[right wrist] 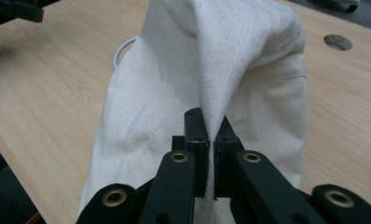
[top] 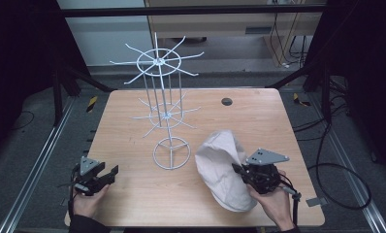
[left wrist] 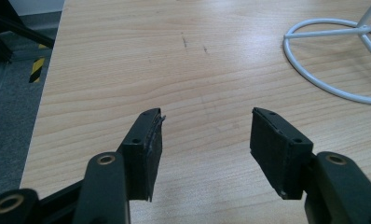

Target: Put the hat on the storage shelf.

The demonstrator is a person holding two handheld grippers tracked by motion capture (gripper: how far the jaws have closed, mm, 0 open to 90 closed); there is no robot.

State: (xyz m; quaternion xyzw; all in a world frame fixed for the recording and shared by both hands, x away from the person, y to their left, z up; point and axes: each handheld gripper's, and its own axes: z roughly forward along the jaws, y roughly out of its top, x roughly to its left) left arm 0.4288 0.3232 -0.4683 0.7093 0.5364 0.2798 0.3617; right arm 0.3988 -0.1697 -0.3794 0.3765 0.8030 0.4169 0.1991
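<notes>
While the right gripper [right wrist: 206, 122] pinches a fold of the cream cloth bag [top: 225, 167] near the light wooden bench's [top: 259, 116] front right, left gripper [left wrist: 206, 135] jaws apart over bare wood, white wire rack [top: 164, 107] at centre.

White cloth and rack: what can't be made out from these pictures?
- Cloth, right gripper view: what kind of item it is; folds hide its shape, and the bottom edge cuts it off.
- Rack, left gripper view: the right and top edges cut off all but part of the base ring.
</notes>
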